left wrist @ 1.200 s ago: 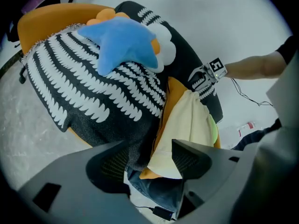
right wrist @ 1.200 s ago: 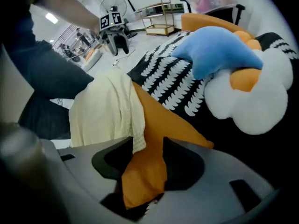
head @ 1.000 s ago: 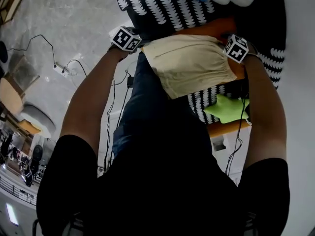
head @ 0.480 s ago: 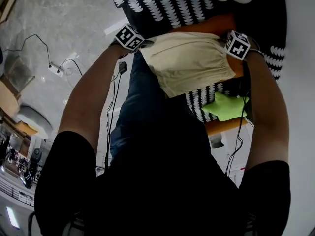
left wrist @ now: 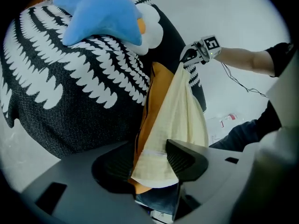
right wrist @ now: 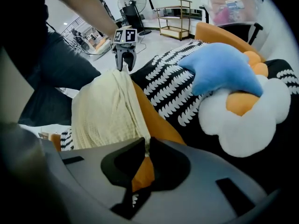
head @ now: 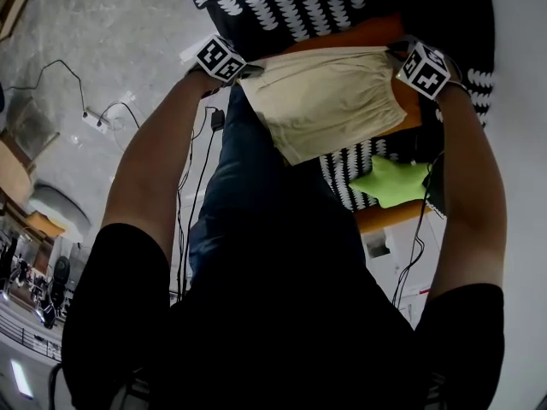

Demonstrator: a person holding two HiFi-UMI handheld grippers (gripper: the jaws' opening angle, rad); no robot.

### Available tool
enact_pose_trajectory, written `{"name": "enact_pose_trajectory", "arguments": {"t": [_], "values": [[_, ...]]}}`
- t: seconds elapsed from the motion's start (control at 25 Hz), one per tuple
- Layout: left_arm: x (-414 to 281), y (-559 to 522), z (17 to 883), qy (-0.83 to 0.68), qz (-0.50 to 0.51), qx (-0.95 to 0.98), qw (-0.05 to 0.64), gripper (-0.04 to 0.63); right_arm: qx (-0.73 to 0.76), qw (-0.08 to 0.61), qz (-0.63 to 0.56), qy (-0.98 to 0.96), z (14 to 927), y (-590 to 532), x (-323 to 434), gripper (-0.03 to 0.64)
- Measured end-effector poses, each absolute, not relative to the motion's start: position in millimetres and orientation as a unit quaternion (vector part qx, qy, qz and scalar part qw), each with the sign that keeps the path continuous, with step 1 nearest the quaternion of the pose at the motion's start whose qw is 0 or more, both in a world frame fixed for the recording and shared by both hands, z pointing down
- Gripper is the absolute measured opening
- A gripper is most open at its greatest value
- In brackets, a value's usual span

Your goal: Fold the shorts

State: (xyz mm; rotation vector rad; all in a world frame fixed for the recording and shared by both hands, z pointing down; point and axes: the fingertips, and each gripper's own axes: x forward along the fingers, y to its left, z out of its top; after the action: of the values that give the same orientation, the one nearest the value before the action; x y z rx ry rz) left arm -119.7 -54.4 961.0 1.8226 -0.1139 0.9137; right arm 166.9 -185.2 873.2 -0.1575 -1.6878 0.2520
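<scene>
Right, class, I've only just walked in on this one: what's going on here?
A person is working on a pair of cream fabric shorts with a handheld gripper in each hand, over an orange seat draped with a black-and-white patterned blanket. The right gripper is shut on one corner of the shorts. The left gripper has the opposite corner between its jaws, which are closing but not yet pinching. The shorts are stretched out between the two grippers.

left gripper [left wrist: 150, 166] jaws closing round shorts [left wrist: 183, 111], right gripper [right wrist: 145, 146] clamped on them
</scene>
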Motion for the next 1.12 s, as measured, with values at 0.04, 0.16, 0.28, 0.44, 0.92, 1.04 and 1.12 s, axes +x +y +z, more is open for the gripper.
{"name": "enact_pose_trajectory", "arguments": {"t": [0.04, 0.16, 0.28, 0.44, 0.92, 1.04, 1.12], "values": [[-120, -52, 958, -0.043, 0.384, 0.762, 0.520, 0.226, -0.065, 0.654, 0.109, -0.746, 871, -184, 168, 0.035], [-121, -48, 945, -0.035, 0.396, 0.769, 0.501, 0.147, -0.053, 0.652, 0.101, -0.750, 864, -183, 170, 0.035], [-127, -49, 931, -0.050, 0.392, 0.773, 0.496, 0.085, -0.046, 0.650, 0.095, -0.753, 859, -181, 170, 0.035], [-137, -56, 914, -0.068, 0.402, 0.784, 0.468, 0.043, -0.039, 0.649, 0.085, -0.755, 854, -184, 168, 0.037], [-124, -29, 822, -0.090, 0.390, 0.839, 0.369, 0.031, 0.014, 0.623, 0.014, -0.782, 809, -160, 190, 0.037], [-108, -5, 798, -0.074, 0.392, 0.851, 0.342, 0.031, 0.035, 0.621, -0.008, -0.783, 800, -146, 199, 0.037], [-96, 13, 781, -0.065, 0.387, 0.856, 0.335, 0.031, 0.049, 0.620, -0.011, -0.783, 793, -135, 209, 0.038]]}}
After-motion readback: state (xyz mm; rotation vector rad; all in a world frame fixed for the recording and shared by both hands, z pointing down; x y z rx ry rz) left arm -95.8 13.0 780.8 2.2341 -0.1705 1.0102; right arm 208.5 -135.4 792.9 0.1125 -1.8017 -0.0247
